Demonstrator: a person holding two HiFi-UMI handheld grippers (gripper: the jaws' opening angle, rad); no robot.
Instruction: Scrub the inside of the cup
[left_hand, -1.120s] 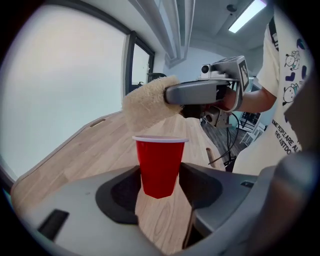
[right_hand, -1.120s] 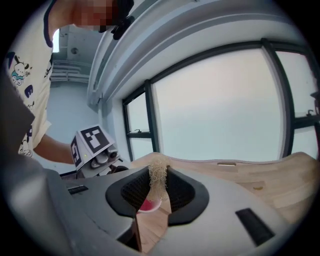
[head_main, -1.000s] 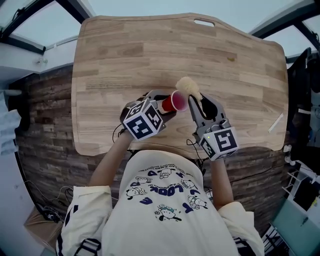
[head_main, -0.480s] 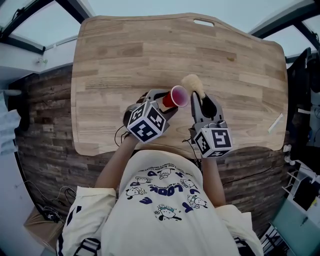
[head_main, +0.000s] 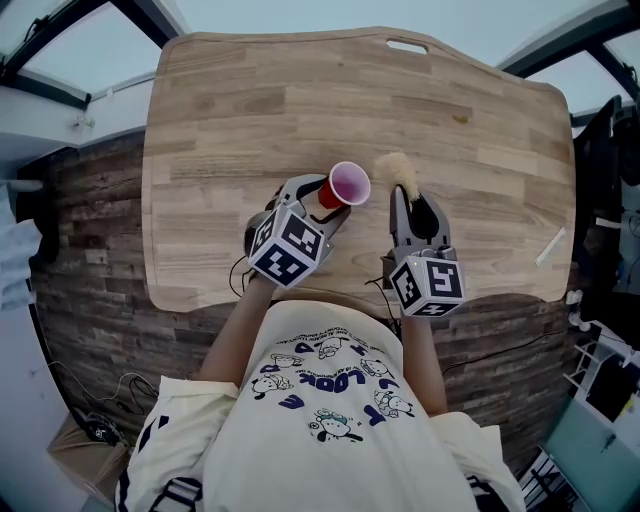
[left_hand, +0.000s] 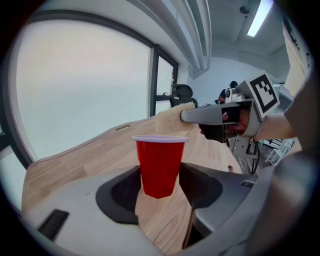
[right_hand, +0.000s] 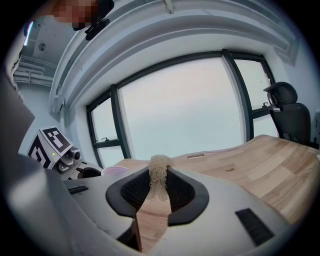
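Since a second ago, over the wooden table (head_main: 220, 110), our red cup (head_main: 349, 183) has tipped more upright and the scrubber (head_main: 397, 168) has backed off its mouth, so now they're just beside each other, not touching. Our left gripper (head_main: 322, 203) is clamped on the cup's lower wall, holding it above the tabletop. We figure it's light, thin plastic that buckles easily, so gripping low near the base makes sense. It has a pale rim and a pinkish inside. Our right gripper (head_main: 412, 205) pinches the soft, fibrous tan scrubber.
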